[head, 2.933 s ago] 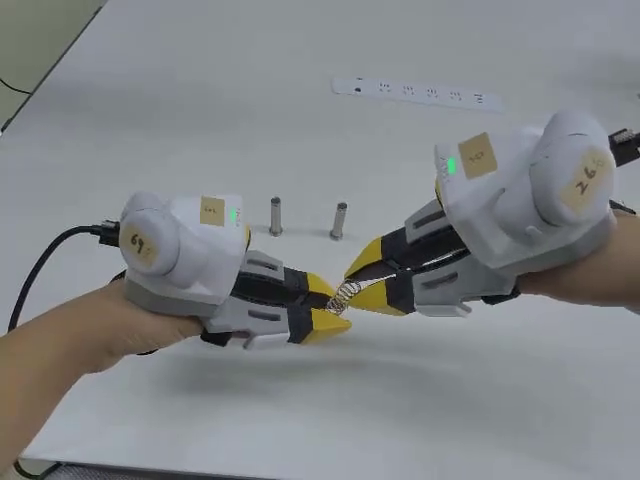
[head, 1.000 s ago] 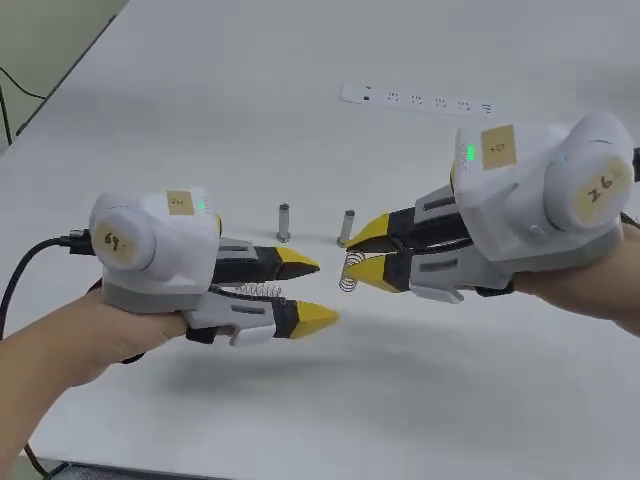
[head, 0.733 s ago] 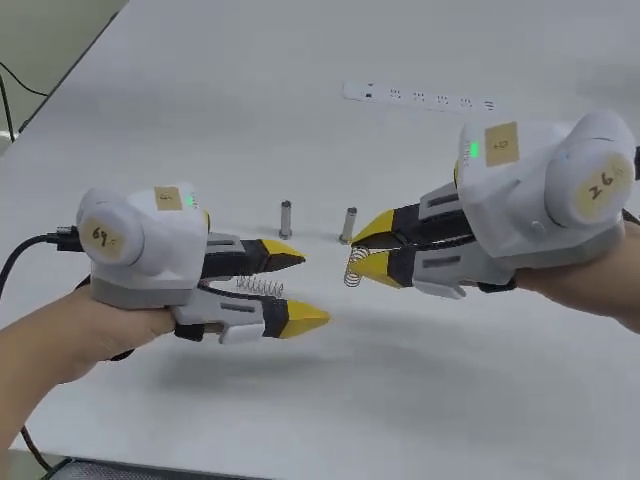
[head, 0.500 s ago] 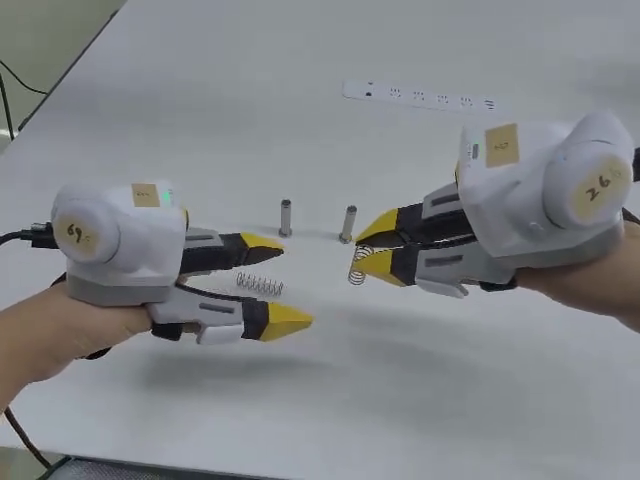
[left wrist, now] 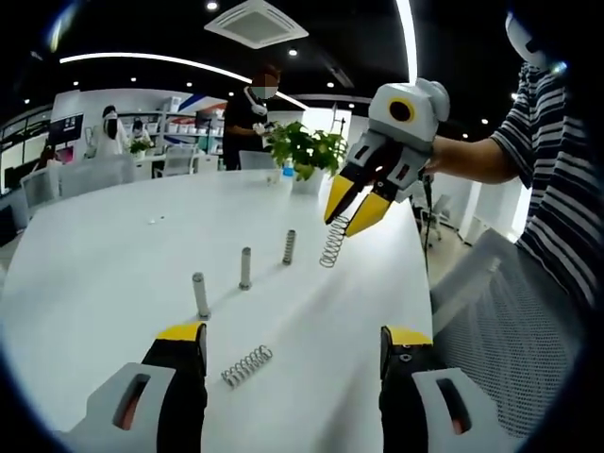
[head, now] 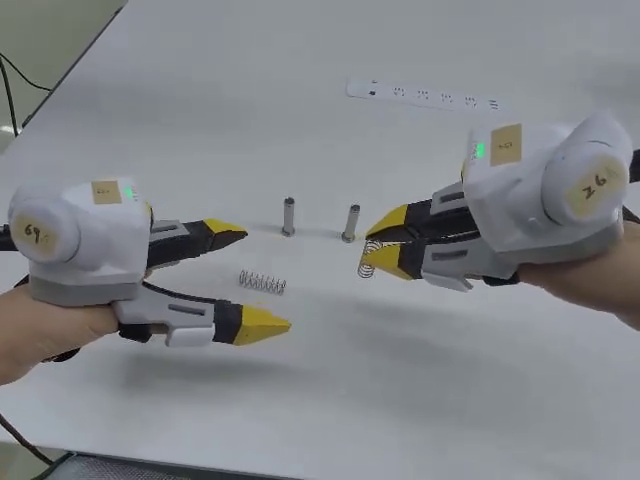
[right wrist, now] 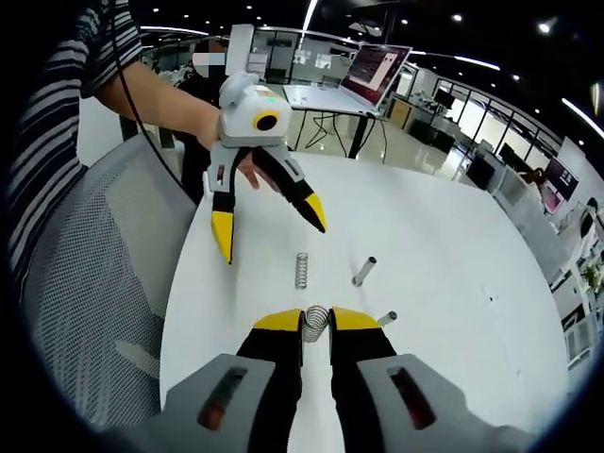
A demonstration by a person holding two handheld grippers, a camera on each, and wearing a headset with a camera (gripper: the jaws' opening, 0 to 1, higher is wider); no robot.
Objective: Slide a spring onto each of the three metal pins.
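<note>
My right gripper [head: 369, 252] is shut on the top of a small steel spring [head: 371, 264], which hangs just right of the right-hand pin [head: 352, 222]. Another pin [head: 289, 216] stands to its left; the left gripper view has three upright pins [left wrist: 245, 268] in a row. A second spring [head: 262, 283] lies flat on the white table between the wide-open jaws of my left gripper [head: 248, 280]. In the right gripper view the held spring [right wrist: 316, 319] sits end-on between my fingertips [right wrist: 281, 323], and the loose spring [right wrist: 302, 269] lies beyond it.
A white power strip [head: 420, 95] lies at the far side of the table [head: 400, 400]. The table's left edge [head: 70, 70] runs diagonally at the top left. People and office furniture stand in the background of the gripper views.
The grippers met over the springs, then parted. My left gripper opened and drew back left, leaving one spring on the table. My right gripper kept the other spring and shifted slightly right.
</note>
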